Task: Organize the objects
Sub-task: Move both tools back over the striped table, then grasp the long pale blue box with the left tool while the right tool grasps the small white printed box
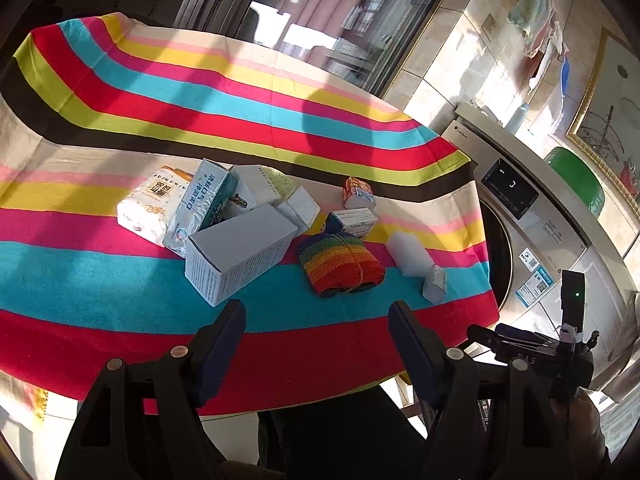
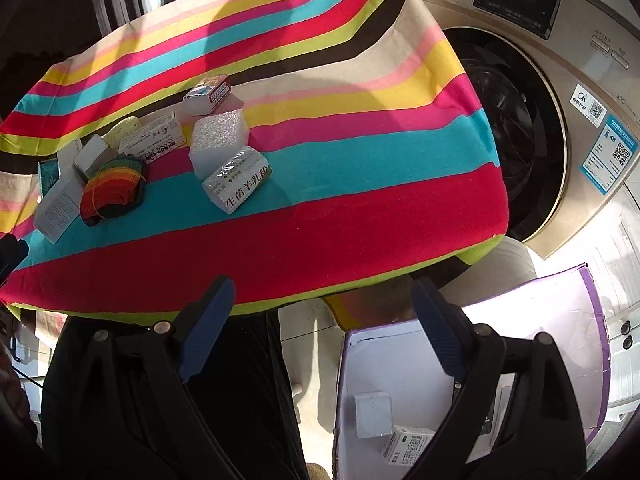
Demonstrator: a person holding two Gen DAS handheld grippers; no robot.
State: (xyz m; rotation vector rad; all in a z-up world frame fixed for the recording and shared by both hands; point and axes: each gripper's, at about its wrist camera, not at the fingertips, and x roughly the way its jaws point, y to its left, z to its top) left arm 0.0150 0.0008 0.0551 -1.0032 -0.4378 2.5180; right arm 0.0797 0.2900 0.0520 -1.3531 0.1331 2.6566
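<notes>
Several small packages lie on a table with a striped cloth (image 1: pixel 120 292): a white tissue pack (image 1: pixel 150 210), a large grey-white box (image 1: pixel 236 254), a rainbow knitted pouch (image 1: pixel 340 264), a white foam block (image 1: pixel 408 254) and a small silver packet (image 1: pixel 434 284). In the right wrist view the pouch (image 2: pixel 112 192), foam block (image 2: pixel 218 142) and a silver packet with black lettering (image 2: pixel 238 184) show too. My left gripper (image 1: pixel 316 336) is open and empty above the table's near edge. My right gripper (image 2: pixel 324 320) is open and empty, off the table above an open purple-edged box (image 2: pixel 560 320) holding small boxes.
A washing machine (image 2: pixel 560 120) with its round door stands right of the table. The purple-edged box sits low beside the table's near corner. Dark trousers (image 2: pixel 240 400) show below the table edge. A sliding glass door (image 1: pixel 320 20) is behind the table.
</notes>
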